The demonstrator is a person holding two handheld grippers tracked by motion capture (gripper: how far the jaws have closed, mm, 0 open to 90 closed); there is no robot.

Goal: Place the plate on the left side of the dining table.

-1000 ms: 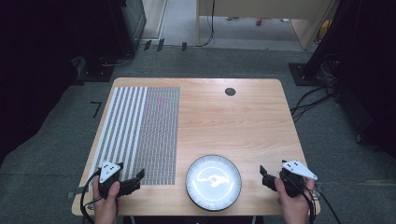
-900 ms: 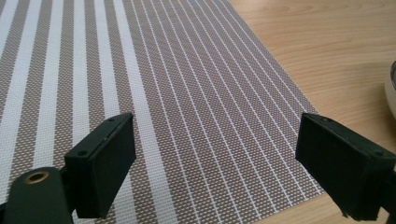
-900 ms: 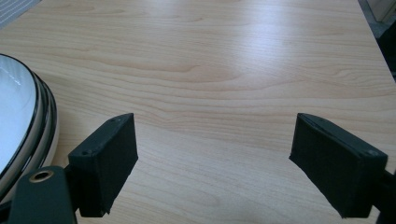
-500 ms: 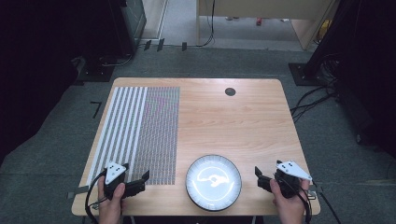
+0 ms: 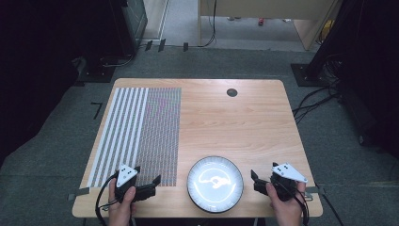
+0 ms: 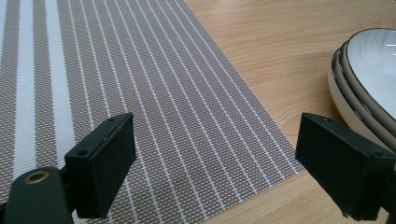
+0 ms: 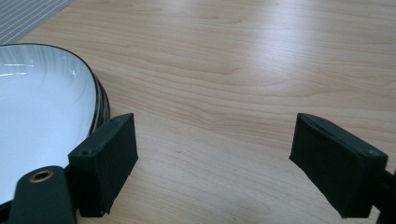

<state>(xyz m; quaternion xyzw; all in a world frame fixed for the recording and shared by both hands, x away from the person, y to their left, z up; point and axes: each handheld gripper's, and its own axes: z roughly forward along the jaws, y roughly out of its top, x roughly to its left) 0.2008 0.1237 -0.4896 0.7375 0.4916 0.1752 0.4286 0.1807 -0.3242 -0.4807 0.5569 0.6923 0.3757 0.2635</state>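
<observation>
We hold a two-jaw gripper in each hand at the near edge of a pale wooden table (image 5: pixel 244 117), and a stack of plates (image 5: pixel 215 183) sits between them, close to that edge. The stack lies inward of both hands: to the right of our left gripper (image 5: pixel 146 187) and to the left of our right gripper (image 5: pixel 256 181), whose tip is just beside the rim and looks the nearer of the two. Being round, the stack has no long axis, so either side offers the same rim. Both grippers have their black, flat-faced jaws spread wide with nothing between them. In the left gripper view the jaws hover over the near corner of a woven placemat (image 6: pixel 140 93), brown-grey mesh with thin white stripes, and the plates (image 6: pixel 369 79) show as several layered rims. The plates are glossy white with a thin dark edge line, shallow and smooth, throwing back the ceiling light.
</observation>
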